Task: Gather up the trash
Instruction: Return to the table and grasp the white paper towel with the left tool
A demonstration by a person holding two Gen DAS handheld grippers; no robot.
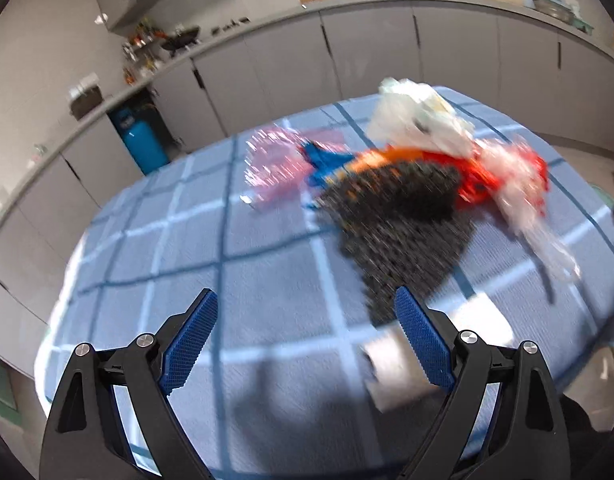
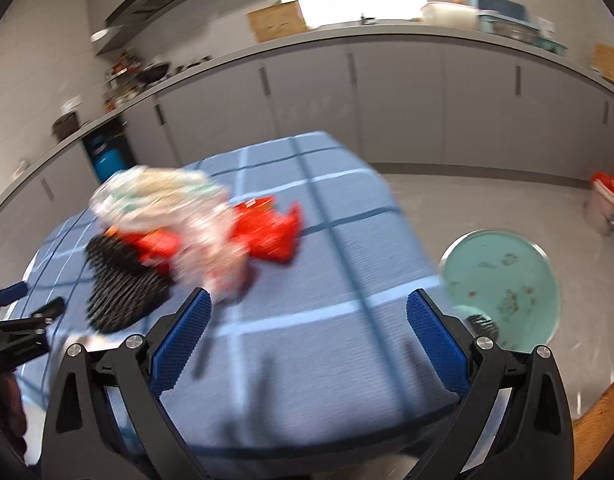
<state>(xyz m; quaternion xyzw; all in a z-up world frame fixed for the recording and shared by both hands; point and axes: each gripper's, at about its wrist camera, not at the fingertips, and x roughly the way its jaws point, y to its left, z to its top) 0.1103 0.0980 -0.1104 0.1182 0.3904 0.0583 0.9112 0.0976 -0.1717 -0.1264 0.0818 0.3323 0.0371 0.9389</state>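
Note:
A heap of trash lies on a table with a blue checked cloth (image 1: 187, 248) (image 2: 347, 248). It holds a white crumpled bag (image 1: 419, 116) (image 2: 163, 192), red wrappers (image 1: 475, 184) (image 2: 271, 232), a black mesh piece (image 1: 399, 220) (image 2: 123, 280), a pink clear wrapper (image 1: 275, 164) and a blue scrap (image 1: 327, 164). My left gripper (image 1: 307, 336) hangs open in front of the heap, empty. My right gripper (image 2: 309, 336) is open too, empty, with the heap ahead to its left. Both views are blurred by motion. The left gripper (image 2: 23, 328) shows at the right wrist view's left edge.
A teal round bin (image 2: 503, 284) with crumbs inside stands on the floor right of the table. Grey cabinets (image 2: 387, 104) and a cluttered counter run behind. A blue gas cylinder (image 1: 141, 140) sits under the counter. A white bucket (image 2: 605, 204) stands far right.

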